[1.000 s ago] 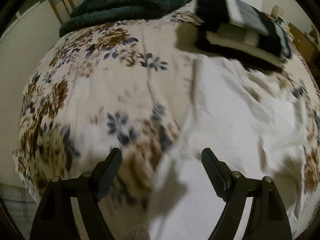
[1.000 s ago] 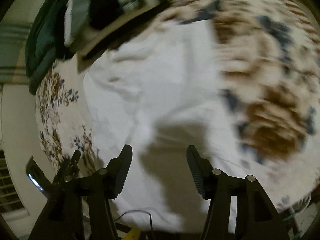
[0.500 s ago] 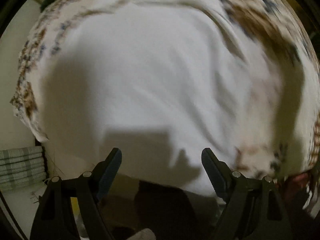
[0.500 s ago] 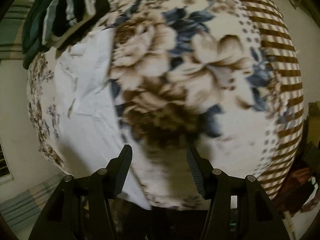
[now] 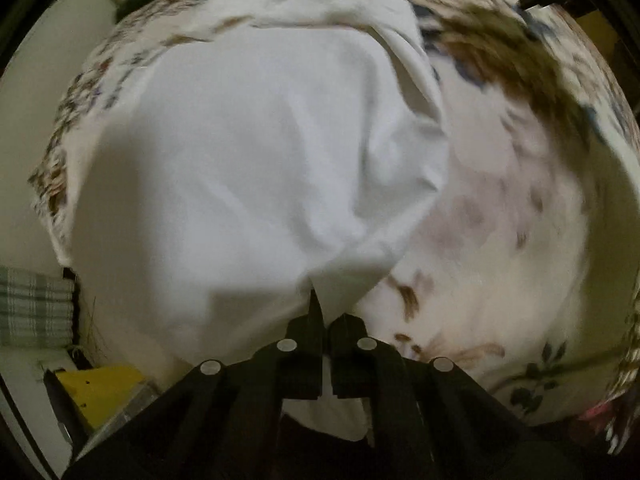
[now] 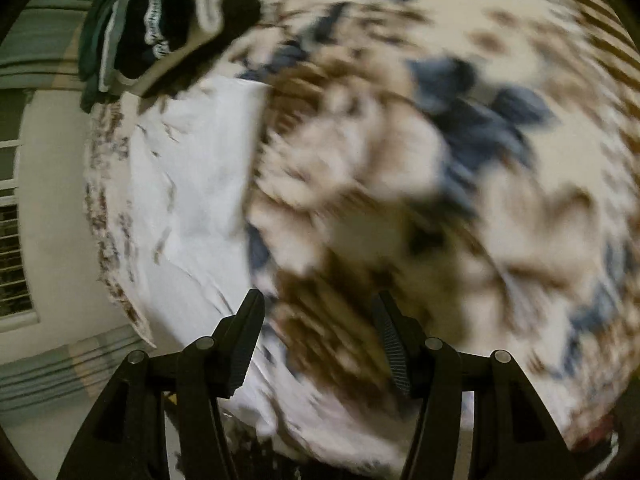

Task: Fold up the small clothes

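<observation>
Left wrist view: the left gripper (image 5: 325,312) has its two fingers pressed together on the near edge of the white garment (image 5: 256,152), where half a second ago they stood wide apart above it. So the pinch has just been made. From the fingers the cloth spreads away over the flowered bedspread (image 5: 520,208), rumpled along its right side, with a bunched part at the far end.

In the right wrist view the right gripper (image 6: 318,336) has its fingers apart and holds nothing; it hangs over the bedspread pattern, with the garment's edge just to the left of its left finger. That picture is blurred, so the gripper seems to be in motion. Beyond, a pile of dark folded clothes (image 6: 160,24) sits at the far corner of the bed.

In my judgement one corner is secured and the fold waits on the right gripper taking its own hold.
</observation>
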Demonstrator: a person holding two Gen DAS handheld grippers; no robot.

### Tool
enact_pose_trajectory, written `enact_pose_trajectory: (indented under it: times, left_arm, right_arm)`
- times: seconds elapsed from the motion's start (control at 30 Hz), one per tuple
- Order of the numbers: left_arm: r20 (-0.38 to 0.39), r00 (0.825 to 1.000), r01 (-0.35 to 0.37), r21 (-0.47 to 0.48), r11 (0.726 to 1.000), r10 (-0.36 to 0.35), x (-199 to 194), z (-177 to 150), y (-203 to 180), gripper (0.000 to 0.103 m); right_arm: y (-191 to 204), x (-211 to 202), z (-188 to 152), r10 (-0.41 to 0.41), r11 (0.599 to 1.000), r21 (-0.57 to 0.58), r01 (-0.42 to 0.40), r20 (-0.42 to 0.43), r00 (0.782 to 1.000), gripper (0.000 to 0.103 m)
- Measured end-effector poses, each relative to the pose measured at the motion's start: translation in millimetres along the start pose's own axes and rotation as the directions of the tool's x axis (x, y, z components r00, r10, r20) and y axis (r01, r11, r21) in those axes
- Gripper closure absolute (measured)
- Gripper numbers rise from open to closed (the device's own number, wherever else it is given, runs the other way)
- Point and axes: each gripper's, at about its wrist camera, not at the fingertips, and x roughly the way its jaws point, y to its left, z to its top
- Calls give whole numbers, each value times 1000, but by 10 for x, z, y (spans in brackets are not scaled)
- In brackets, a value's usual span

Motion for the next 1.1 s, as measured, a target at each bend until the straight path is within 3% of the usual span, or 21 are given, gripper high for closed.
enact_pose_trajectory:
  times: [0.2, 0.37, 0.4, 0.43, 0.47, 0.53, 0.67, 0.87, 1.1]
  left_arm:
    - [19, 1000, -22, -82, 996, 24, -179, 52, 355, 102]
    - [25, 1000, -12, -128, 992, 16, -333, 50, 602, 102]
    - [25, 1000, -9, -139, 990, 12, -383, 34, 565, 102]
    - [26, 1000, -7, -148, 989, 11, -423, 33, 607, 102]
    - [29, 1000, -5, -157, 988, 10, -493, -10, 602, 102]
    - [38, 999, -1, -188, 982, 9, -581, 20, 748, 102]
    - [53, 999, 23, -268, 963, -9, -688, 83, 1103, 102]
    - [65, 997, 61, -389, 919, -39, -613, 228, 1890, 102]
    - [34, 993, 111, -506, 855, -109, -146, 411, 2821, 102]
  right_arm:
    - [331, 446, 708, 68, 998, -16, -68, 0, 998, 37]
    - [516, 731, 987, 68, 998, -7, -69, -48, 997, 38]
    - [544, 775, 1010, 61, 998, -1, -61, -57, 997, 43]
    - [577, 792, 1018, 52, 999, -3, -53, -51, 997, 72]
    - [651, 794, 1027, 14, 1000, -19, -15, -41, 999, 89]
    - [758, 763, 1007, -14, 999, -30, 14, -12, 1000, 96]
    - [1179, 539, 967, -54, 995, -84, 59, 55, 997, 98]
    - [2108, 384, 1033, -90, 977, -184, 111, 119, 989, 99]
    - [3367, 876, 1161, -190, 945, -237, 224, 159, 969, 99]
